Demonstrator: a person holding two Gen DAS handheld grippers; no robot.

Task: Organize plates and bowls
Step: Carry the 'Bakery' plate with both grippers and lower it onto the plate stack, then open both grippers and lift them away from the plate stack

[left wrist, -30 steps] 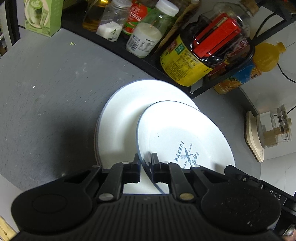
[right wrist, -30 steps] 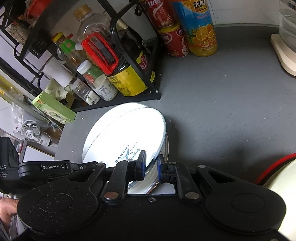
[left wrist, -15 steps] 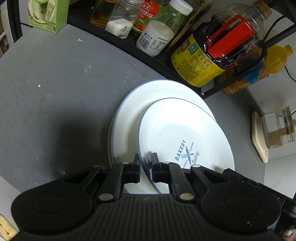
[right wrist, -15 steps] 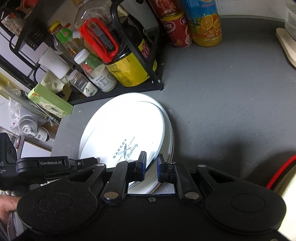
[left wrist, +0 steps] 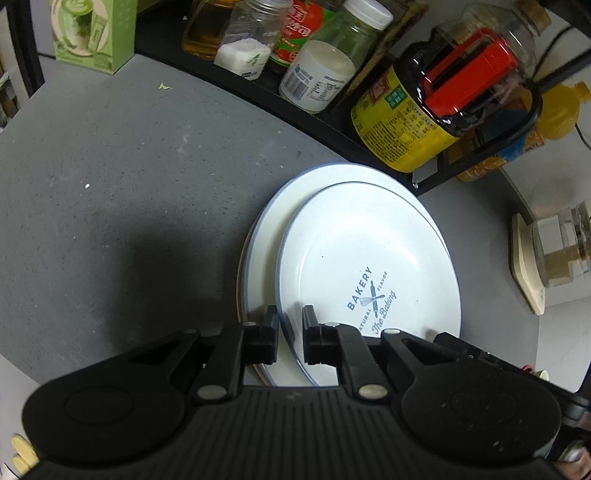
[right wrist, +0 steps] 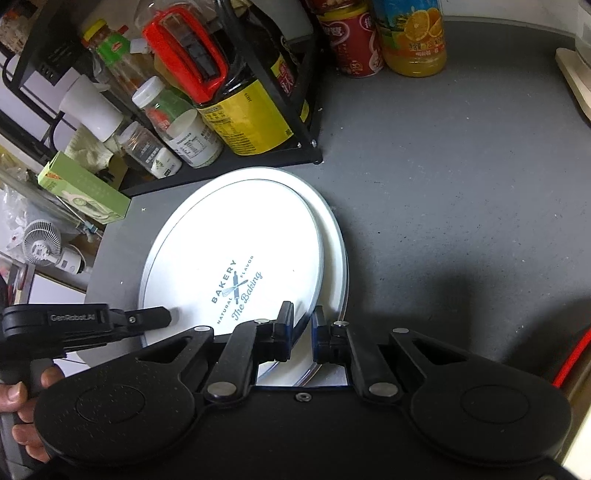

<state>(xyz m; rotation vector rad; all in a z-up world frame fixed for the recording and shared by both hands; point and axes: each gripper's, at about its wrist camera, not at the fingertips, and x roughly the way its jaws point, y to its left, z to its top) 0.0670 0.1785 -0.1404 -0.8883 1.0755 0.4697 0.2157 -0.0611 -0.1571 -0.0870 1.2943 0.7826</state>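
Observation:
A white plate printed "BAKERY" [left wrist: 362, 251] [right wrist: 229, 240] hangs tilted just above a larger white plate [left wrist: 269, 229] [right wrist: 334, 251] that lies on the grey counter [left wrist: 110, 184]. My left gripper [left wrist: 290, 325] is shut on the near-left rim of the bakery plate. On the opposite rim my right gripper [right wrist: 303, 321] is also shut. In the right wrist view the left gripper's fingertip [right wrist: 162, 317] reaches onto the plate from the left. Whether the held plate touches the lower one I cannot tell.
A black wire rack [right wrist: 280, 147] just behind the plates holds a yellow-labelled dark jug [left wrist: 406, 122] and several bottles. A green box [left wrist: 92, 33], an orange juice bottle [right wrist: 413, 37], a red can [right wrist: 351, 44] and a beige board [left wrist: 528, 266] stand around. A hand [right wrist: 22, 406] grips the left tool.
Both grippers have carried the bakery plate further over the larger plate, so it now covers more of it. Both grips are unchanged.

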